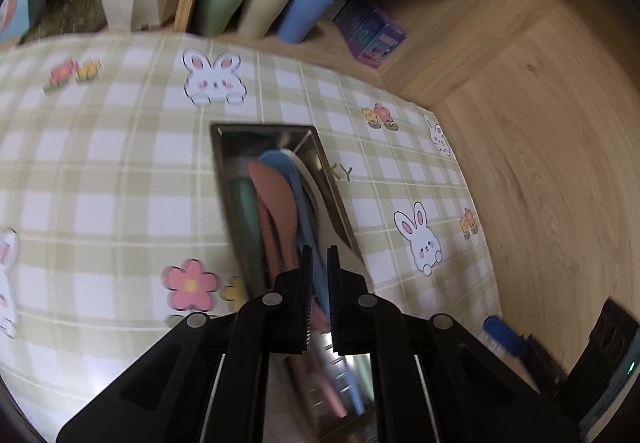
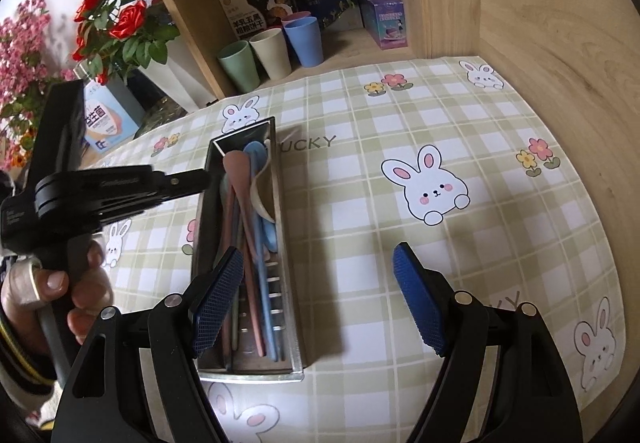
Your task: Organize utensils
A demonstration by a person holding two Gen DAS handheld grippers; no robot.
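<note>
The tray (image 2: 290,323) is shiny metal with mirror-like walls. The utensils (image 2: 256,243) in it look like matt, smooth plastic. A glossy printed cloth (image 2: 360,227) covers the tabletop. The shelf (image 2: 540,43) is pale matt wood grain. The right claw (image 2: 320,299) has blue cross-hatched pads (image 2: 420,307).

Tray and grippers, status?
Left gripper nearly shut over the tray, nothing held. Right gripper open, empty. Spoons all in tray. Nothing in the way.

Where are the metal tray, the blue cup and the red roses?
metal tray (image 2: 291,357): right wrist view, on its right wall.
blue cup (image 2: 305,43): right wrist view, on its side.
red roses (image 2: 129,18): right wrist view, on one bloom.
</note>
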